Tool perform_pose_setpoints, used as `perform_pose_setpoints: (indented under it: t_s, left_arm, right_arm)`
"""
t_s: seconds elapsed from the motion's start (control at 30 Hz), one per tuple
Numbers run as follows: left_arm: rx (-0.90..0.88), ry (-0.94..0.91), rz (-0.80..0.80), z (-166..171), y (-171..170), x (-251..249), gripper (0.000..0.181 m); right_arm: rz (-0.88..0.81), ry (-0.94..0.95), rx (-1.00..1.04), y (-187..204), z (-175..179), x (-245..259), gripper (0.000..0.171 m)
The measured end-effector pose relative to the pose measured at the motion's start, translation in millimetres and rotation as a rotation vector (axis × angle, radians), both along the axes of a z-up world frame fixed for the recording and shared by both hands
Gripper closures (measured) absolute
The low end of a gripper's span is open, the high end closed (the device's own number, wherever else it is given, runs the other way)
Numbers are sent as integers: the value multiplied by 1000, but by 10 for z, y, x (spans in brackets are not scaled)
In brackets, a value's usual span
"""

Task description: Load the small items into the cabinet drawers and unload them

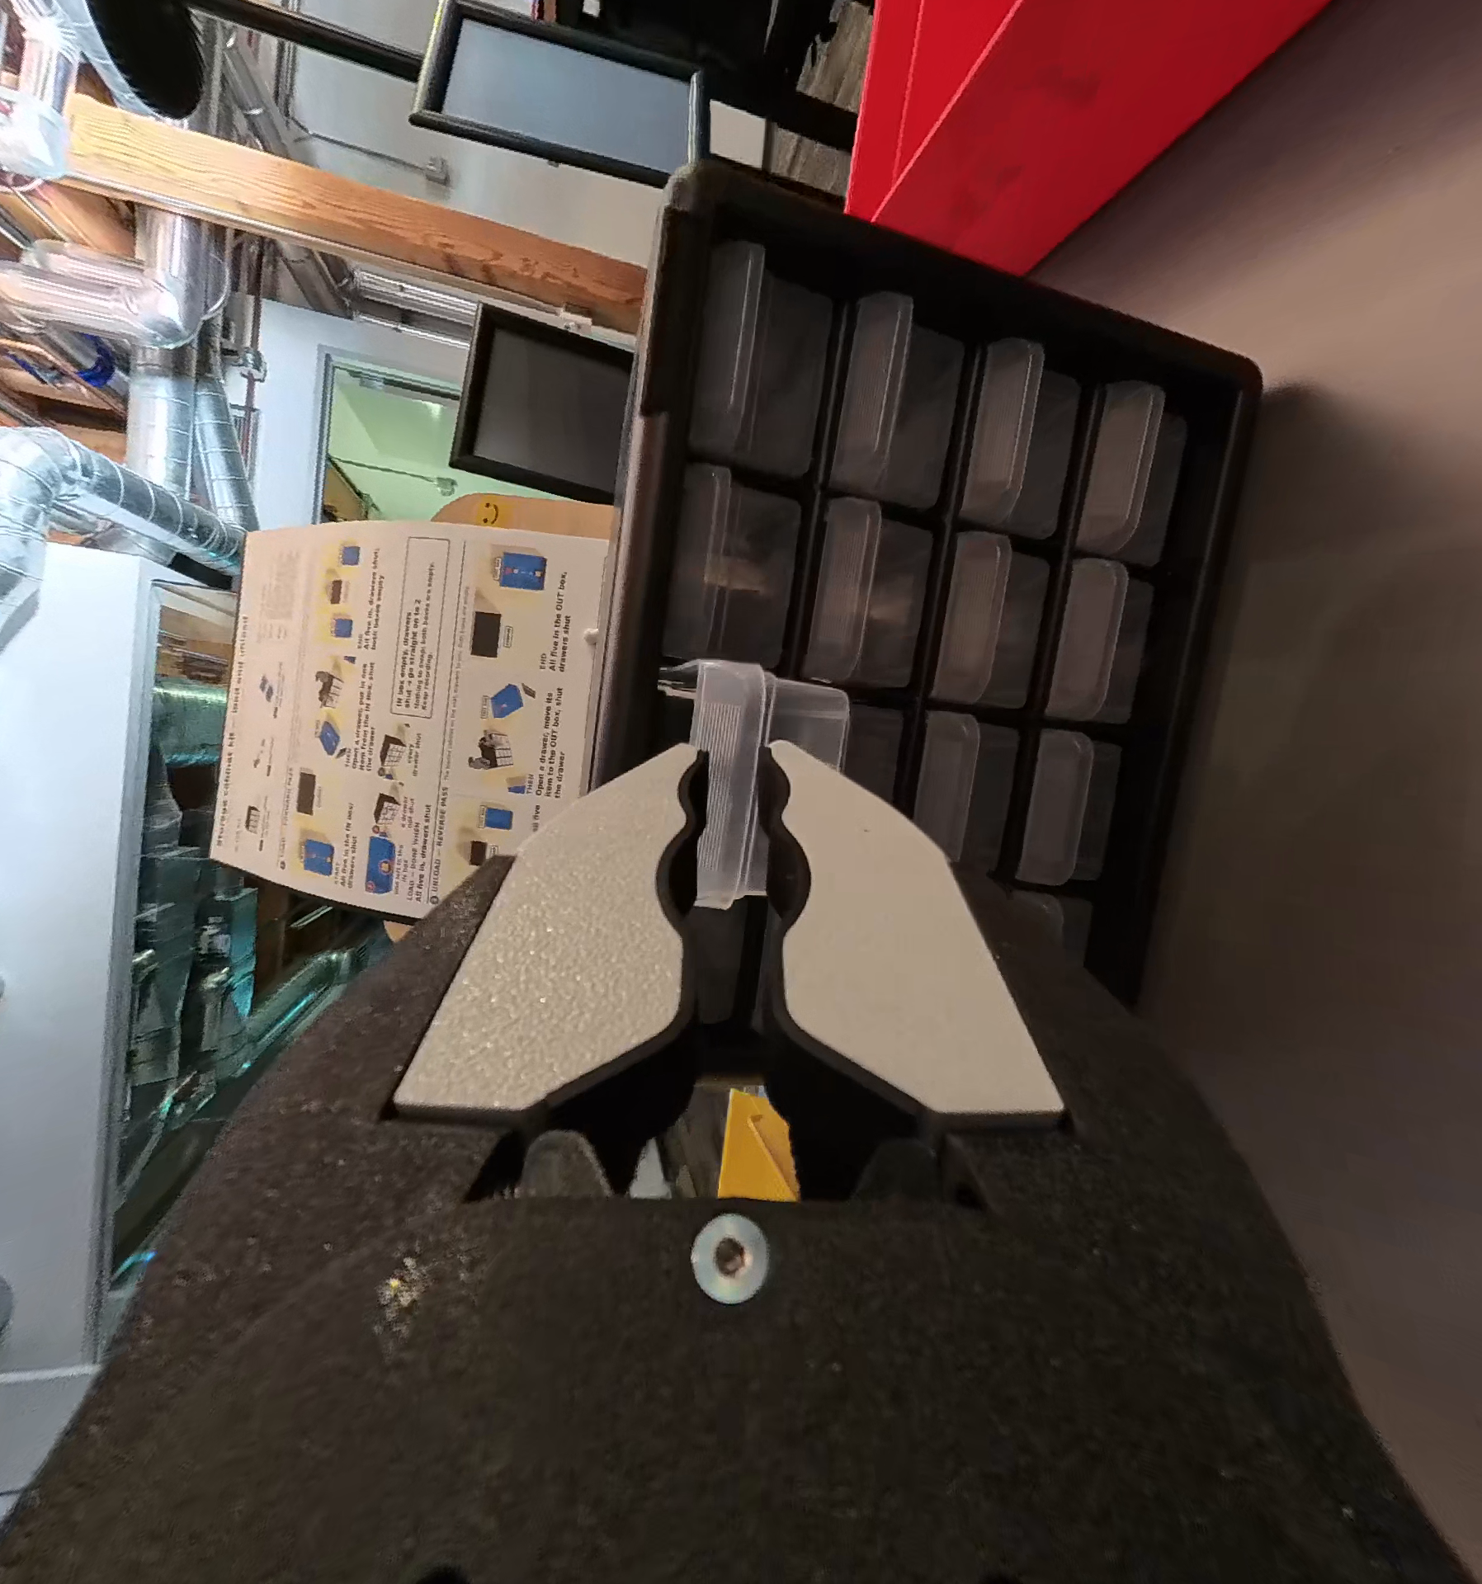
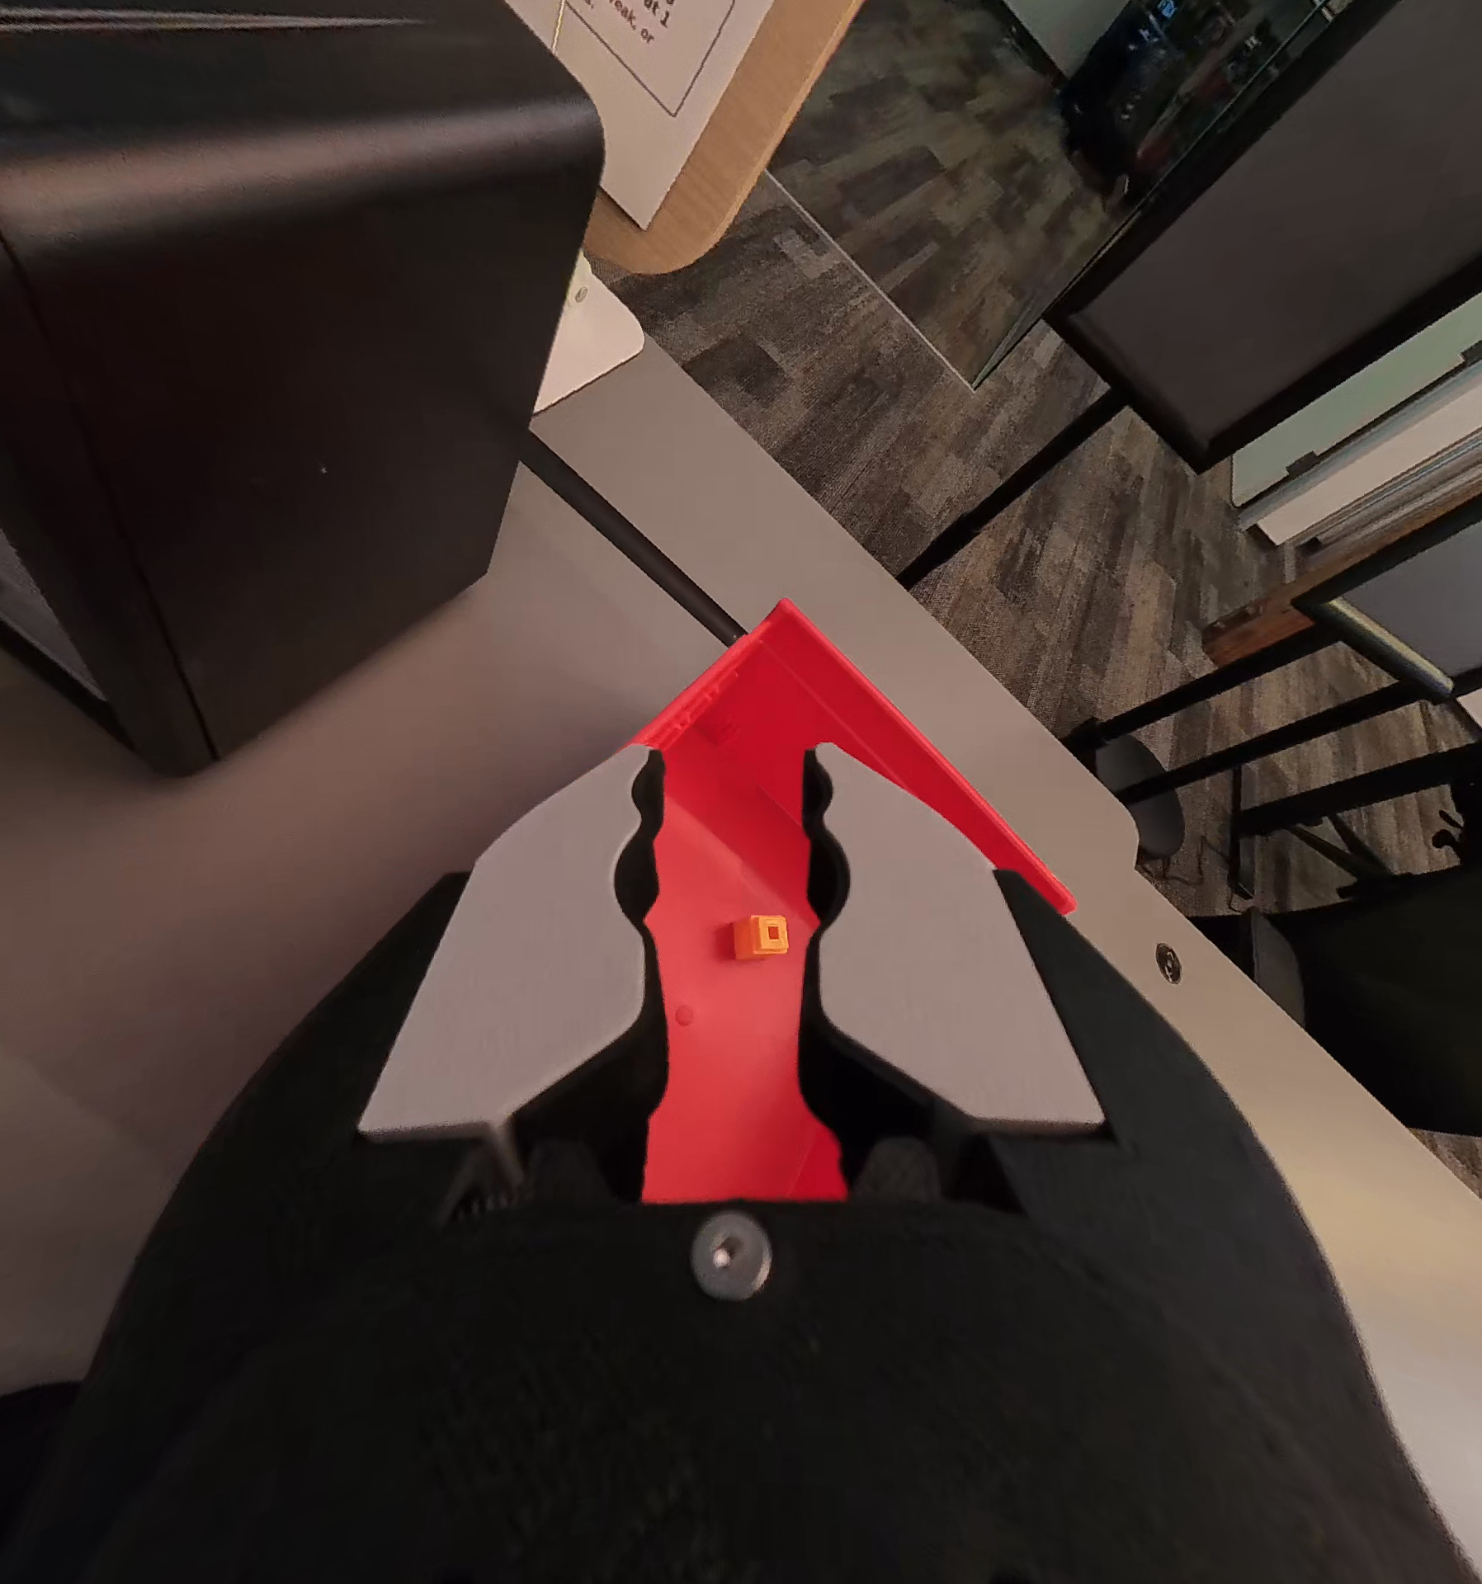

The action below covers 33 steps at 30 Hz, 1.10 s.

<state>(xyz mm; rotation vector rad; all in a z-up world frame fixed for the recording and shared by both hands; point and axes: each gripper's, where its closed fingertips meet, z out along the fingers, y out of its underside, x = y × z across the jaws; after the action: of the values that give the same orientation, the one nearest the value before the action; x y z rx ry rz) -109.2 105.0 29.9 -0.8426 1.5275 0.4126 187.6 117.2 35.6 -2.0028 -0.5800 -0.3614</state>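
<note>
In the left wrist view, which is rolled sideways, a black drawer cabinet (image 1: 1192,386) holds rows of clear plastic drawers. My left gripper (image 1: 736,754) is shut on the clear handle (image 1: 725,771) of one drawer (image 1: 810,720), which sticks out a little from the cabinet front. In the right wrist view my right gripper (image 2: 731,754) is open and empty above a red box (image 2: 815,711). A small orange block (image 2: 759,936) lies on the box floor between the gripper's fingers. The cabinet's black side (image 2: 275,360) stands to the left.
A red box (image 1: 1063,111) stands beside the cabinet on the grey table (image 1: 1363,771). An instruction sheet (image 1: 395,711) stands behind the cabinet. The table edge (image 2: 1020,711) runs close to the right of the red box, with carpet and chair legs beyond. About 30 cm separates my left fingertips from my right. To the small orange block (image 2: 759,936): right tips about 20 cm, left tips about 45 cm.
</note>
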Motion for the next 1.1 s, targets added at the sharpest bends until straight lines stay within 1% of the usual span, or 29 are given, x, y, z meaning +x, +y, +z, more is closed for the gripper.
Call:
perform_pose_setpoints:
  t_s: [0.2,0.4,0.57,0.67,0.8,0.9,0.97,1.03,1.1]
  left_arm:
    - [54,-9,48,15,170,7,172]
    - [11,-80,90,18,361,94,172]
    - [56,-78,131,20,474,134,172]
    - [45,-105,142,15,507,150,171]
    - [-70,-193,136,24,503,134,172]
    - [-17,-197,143,67,471,73,171]
    - [5,-194,138,66,435,65,174]
    - [-17,-189,125,27,417,96,176]
    - [-44,-170,145,-36,473,99,176]
  right_arm:
    - [31,-19,-3,28,5,-133,140]
    - [52,-45,-7,60,0,-223,140]
    - [63,-33,-6,82,-7,-245,141]
    - [72,-19,-6,89,-11,-269,142]
    - [79,-21,-11,81,-26,-297,142]
    - [84,-23,-14,65,-30,-301,142]
    - [83,-19,-7,56,-11,-288,142]
    - [87,-4,3,50,13,-278,142]
    - [90,13,9,45,21,-265,142]
